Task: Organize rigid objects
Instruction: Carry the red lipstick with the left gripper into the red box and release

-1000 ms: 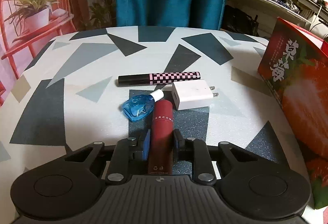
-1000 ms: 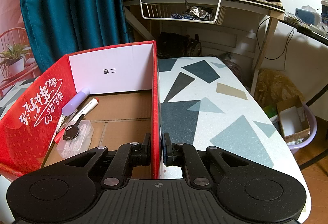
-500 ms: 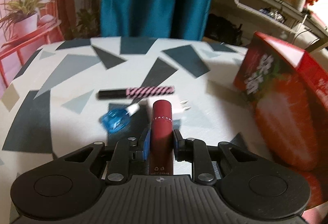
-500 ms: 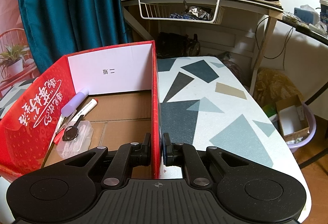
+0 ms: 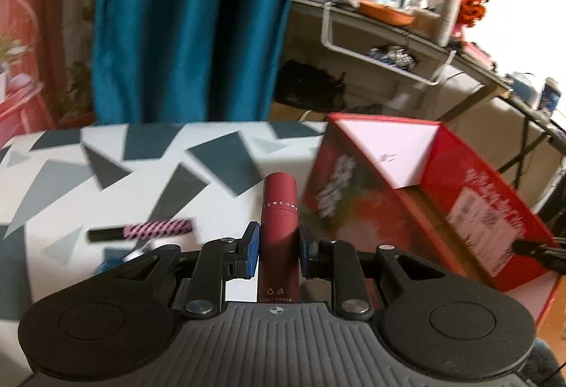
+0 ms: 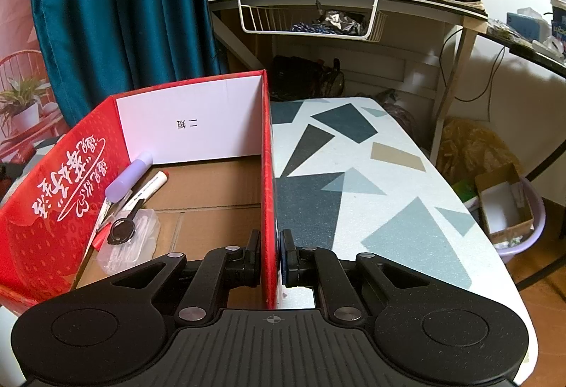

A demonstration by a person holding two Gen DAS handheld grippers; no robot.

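Observation:
My left gripper (image 5: 279,238) is shut on a dark red tube (image 5: 279,210) and holds it above the patterned table, just left of the red strawberry box (image 5: 424,196). A pink checkered tube (image 5: 155,229) lies on the table to the left; a blue bottle (image 5: 113,259) is partly hidden behind my left finger. My right gripper (image 6: 270,256) is shut on the right wall of the red box (image 6: 267,174). Inside the box lie a purple-capped pen (image 6: 129,171), a white marker (image 6: 148,189) and a clear plastic case (image 6: 131,242).
The patterned table (image 6: 371,203) stretches right of the box. A teal curtain (image 5: 191,22) hangs behind the table. A cluttered desk with a wire basket (image 6: 311,15) stands at the back right. A purple basin (image 6: 513,213) with a carton sits on the floor.
My left gripper has lifted and swung right with the dark red tube, away from the items on the table and toward the red box. My right gripper has not moved.

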